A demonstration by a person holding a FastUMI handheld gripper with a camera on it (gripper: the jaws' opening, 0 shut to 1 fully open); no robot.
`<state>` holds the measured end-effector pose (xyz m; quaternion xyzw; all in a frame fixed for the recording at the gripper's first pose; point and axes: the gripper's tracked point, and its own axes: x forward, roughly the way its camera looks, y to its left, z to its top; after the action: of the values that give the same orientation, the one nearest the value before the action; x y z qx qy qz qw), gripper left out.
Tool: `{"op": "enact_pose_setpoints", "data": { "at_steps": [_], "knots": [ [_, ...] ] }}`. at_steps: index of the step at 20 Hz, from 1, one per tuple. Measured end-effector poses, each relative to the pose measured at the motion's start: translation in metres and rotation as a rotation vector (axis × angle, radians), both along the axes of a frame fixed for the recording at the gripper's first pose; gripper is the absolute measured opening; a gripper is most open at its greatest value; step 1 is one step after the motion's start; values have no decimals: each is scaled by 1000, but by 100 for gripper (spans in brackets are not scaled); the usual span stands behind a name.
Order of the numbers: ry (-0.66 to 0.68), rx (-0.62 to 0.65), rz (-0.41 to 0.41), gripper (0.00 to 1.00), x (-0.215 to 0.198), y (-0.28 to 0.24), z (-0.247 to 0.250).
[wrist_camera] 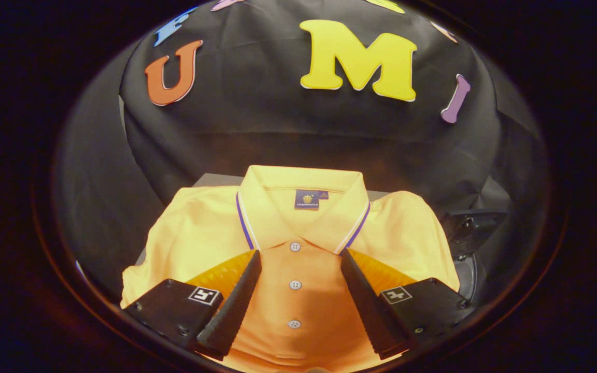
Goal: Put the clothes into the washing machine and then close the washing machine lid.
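Shirt point(298, 269), soft, light and floppy, lies folded; gripper point(298, 256) spread wide astride its button placket. Best pinch: fabric just below the collar point(302, 207).

Gripper point(298, 254) open, jaws spread wide. Both fingers point(231, 305) angle inward toward their tips, nothing clamped between them. Pose hovering, tips pointing forward.

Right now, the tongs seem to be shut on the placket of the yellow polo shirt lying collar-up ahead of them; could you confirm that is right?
Not quite: the tongs are open, not shut. In the gripper view, their fingers stand spread either side of the placket, whose buttons show in the gap. The yellow polo shirt does lie collar-up ahead of them.
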<state>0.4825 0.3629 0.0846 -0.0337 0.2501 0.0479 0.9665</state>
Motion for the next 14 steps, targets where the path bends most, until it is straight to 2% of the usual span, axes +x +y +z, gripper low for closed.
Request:
{"op": "enact_pose_setpoints", "data": {
  "at_steps": [5,8,10,12,13,14],
  "knots": [
    [18,-28,7,98,1,2,-1],
    [57,-56,42,95,0,2,-2],
    [82,-70,47,88,-2,0,-2],
    [72,-105,67,69,-2,1,1],
    [51,-129,74,39,0,-1,-2],
    [29,-144,83,29,1,-1,0]
  ]
}}
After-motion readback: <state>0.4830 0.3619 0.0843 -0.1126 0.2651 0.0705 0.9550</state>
